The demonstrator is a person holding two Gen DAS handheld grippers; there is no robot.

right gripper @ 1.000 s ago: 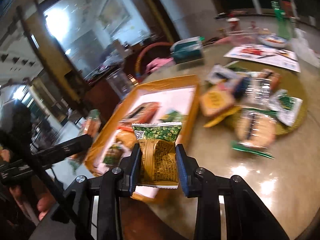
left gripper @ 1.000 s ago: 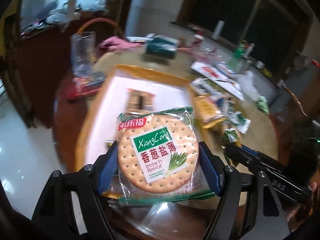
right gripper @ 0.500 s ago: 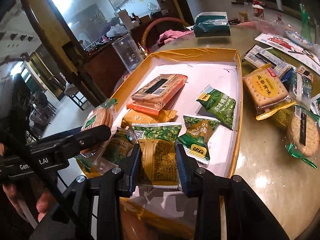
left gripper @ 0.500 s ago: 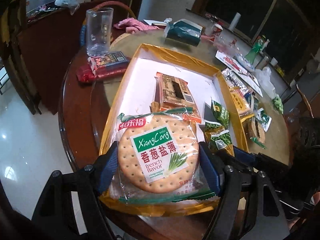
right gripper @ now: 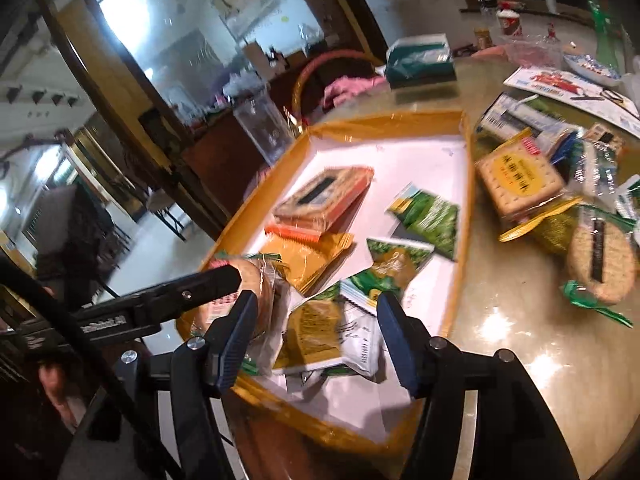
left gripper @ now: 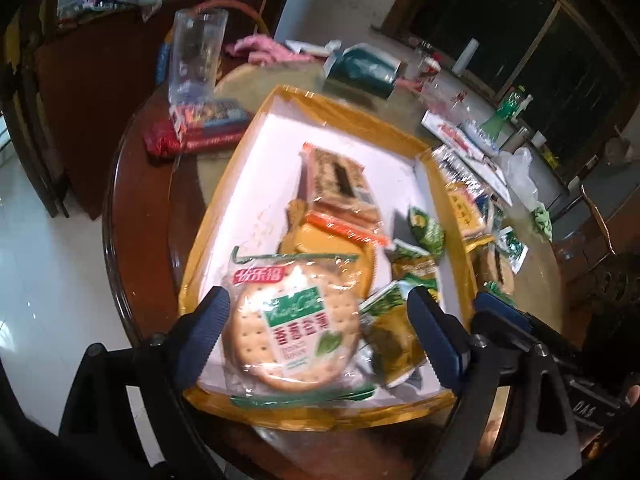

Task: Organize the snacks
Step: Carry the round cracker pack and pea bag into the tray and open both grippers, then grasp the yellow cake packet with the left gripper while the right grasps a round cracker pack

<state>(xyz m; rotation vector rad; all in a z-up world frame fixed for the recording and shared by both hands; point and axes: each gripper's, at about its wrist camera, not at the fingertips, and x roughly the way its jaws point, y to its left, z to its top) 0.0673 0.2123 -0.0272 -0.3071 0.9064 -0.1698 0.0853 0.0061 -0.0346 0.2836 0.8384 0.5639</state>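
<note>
Left wrist view: hovering low over the near end of the yellow-rimmed tray (left gripper: 256,120), left gripper (left gripper: 316,320) fingers spread wide, gripping nothing, round cracker pack (left gripper: 294,330) lying loose between them on the tray floor. Right wrist view: angling down over the same near end, right gripper (right gripper: 316,332) fingers parted, green-and-yellow snack packet (right gripper: 320,330) lying free between them in the tray (right gripper: 466,208), more snacks lying on the desk (right gripper: 532,344) beside it.

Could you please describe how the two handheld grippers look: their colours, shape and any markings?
Both grippers are alike. The left gripper and right gripper have a matte black frame with silver screws. Each carries two dark blue ribbed finger pads, tapered towards rounded tips. White lettering, too blurred to read, marks the left gripper's side in the right wrist view. No cables show.
</note>
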